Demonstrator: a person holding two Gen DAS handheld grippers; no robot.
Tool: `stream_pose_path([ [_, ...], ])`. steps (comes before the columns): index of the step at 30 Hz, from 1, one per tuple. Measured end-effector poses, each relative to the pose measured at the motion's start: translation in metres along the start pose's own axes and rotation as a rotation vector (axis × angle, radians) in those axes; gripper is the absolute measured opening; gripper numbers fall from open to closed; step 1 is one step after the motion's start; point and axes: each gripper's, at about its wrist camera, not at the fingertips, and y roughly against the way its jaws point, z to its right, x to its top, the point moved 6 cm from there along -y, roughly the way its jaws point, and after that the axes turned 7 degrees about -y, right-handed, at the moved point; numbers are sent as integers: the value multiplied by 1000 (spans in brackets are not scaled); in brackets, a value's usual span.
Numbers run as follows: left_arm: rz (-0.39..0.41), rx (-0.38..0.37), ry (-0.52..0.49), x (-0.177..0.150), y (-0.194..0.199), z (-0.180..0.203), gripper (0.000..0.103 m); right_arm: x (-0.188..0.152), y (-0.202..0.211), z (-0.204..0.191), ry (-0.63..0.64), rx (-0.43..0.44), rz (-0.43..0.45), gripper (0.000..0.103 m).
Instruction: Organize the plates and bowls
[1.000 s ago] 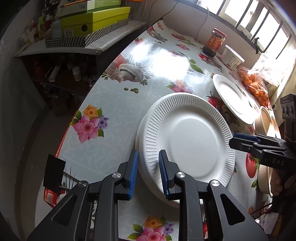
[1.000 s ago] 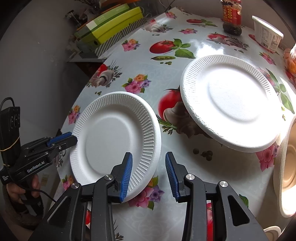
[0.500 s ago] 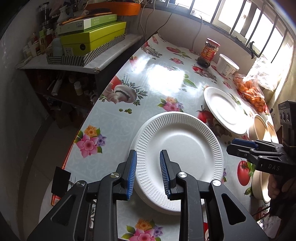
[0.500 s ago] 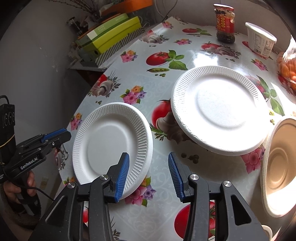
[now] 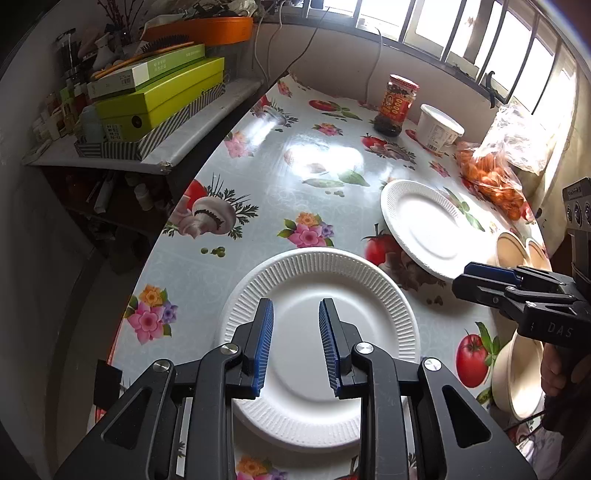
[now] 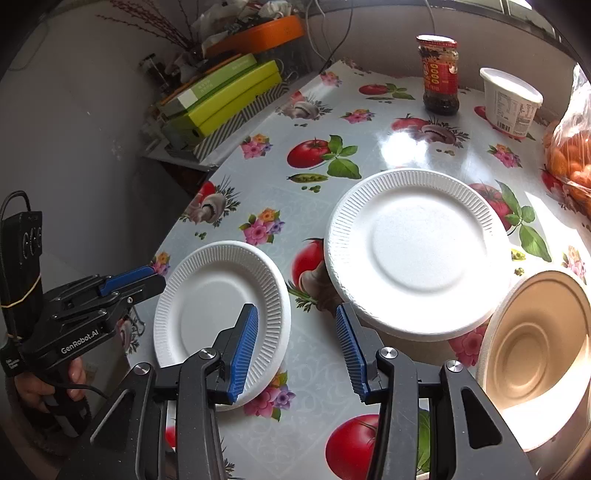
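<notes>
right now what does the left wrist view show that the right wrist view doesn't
Only the left wrist view shows the barred window and the right hand-held gripper from the side, jaws open and empty. Only the right wrist view shows the left hand-held gripper from the side, jaws open and empty, and the inside of a beige bowl. Both show the near paper plate, the far paper plate, the sauce jar, the white tub and the bag of oranges.
</notes>
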Motion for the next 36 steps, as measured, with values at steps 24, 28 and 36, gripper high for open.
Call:
stream_pose_path([
  [24,-25,-96,-62,46,-42,78,27,45,28,84,-77,-70,55,44],
  [28,-23,-119,-46,52,-48,82,27,55,30,100,-84,-93,61,44],
  [36,-55,-147,-13,53,-67,89,27,85,25,141,-126,-141,52,44],
])
